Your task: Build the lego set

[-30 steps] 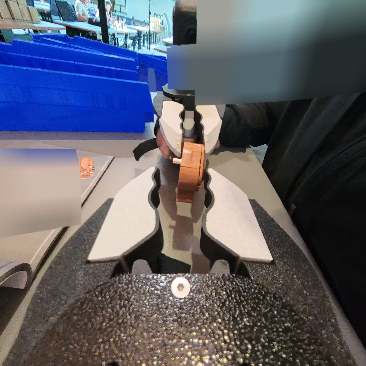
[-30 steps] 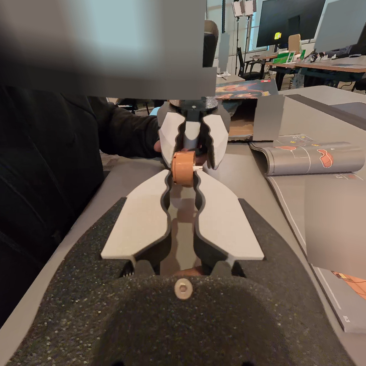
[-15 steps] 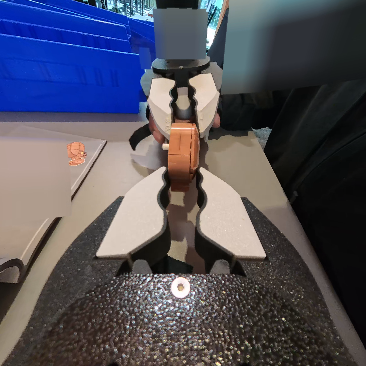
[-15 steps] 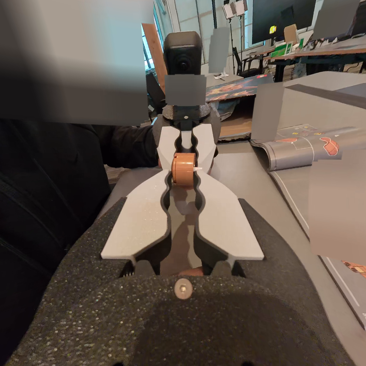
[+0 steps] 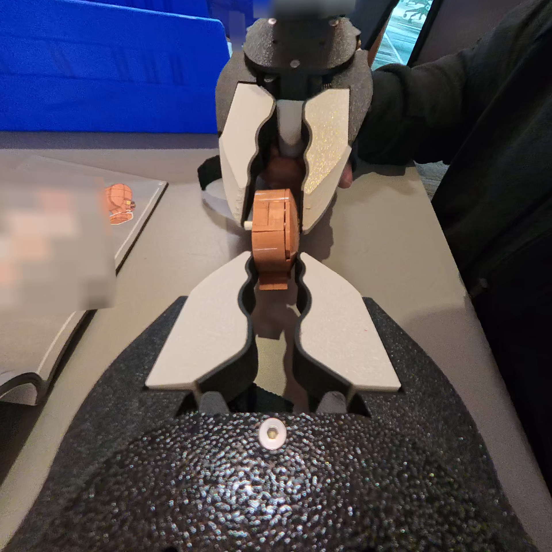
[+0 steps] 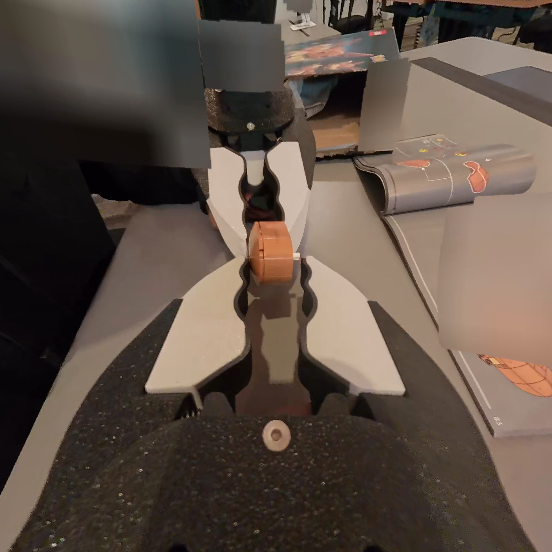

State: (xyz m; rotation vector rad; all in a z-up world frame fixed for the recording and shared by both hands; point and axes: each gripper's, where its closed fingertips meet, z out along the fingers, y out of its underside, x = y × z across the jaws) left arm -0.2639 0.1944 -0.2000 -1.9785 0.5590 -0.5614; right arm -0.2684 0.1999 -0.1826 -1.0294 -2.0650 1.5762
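Dim indoor light, soft shadows, wide-angle edge distortion.

Smooth plastic brown lego piece; matt grey table; grainy black tongs.

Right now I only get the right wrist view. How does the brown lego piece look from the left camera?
Observer: In the left wrist view, the brown lego piece has a small flat tab at its near lower end. The tab sits between the jaws of the left gripper, which close on the piece's sides.
Operator: What's behind my right gripper?
Observer: Blue bins stand past the table's far edge, behind the right gripper.
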